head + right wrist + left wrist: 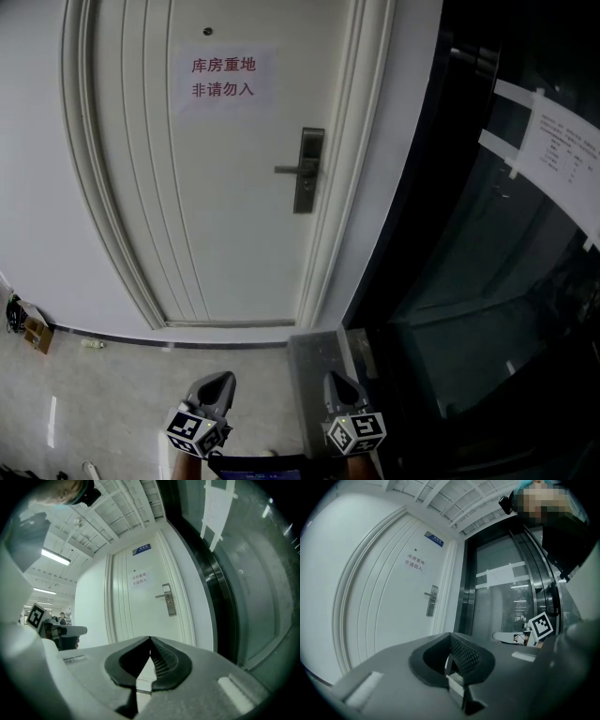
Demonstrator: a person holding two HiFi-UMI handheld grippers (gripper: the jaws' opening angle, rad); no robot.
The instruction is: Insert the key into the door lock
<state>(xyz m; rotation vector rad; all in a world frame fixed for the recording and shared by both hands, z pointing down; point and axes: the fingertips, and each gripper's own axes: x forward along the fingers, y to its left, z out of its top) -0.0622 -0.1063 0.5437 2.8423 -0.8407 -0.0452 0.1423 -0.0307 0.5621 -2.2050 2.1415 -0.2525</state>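
A white door (216, 216) faces me, with a metal lock plate (308, 171) and a lever handle (289, 170) at its right side. The same lock (431, 600) shows far off in the left gripper view, and the lock (169, 600) again in the right gripper view. Low in the head view, my left gripper (223, 378) and right gripper (334, 378) point level at the door, well short of it. The tips of the left gripper (450, 634) meet, and so do those of the right gripper (150, 638). No key shows in any view.
A red-lettered paper sign (223, 78) is stuck on the door. A dark glass door (487, 281) with taped notices (562, 150) stands on the right. A small box (37, 333) lies on the floor at the left wall. A grey threshold slab (319, 352) lies ahead.
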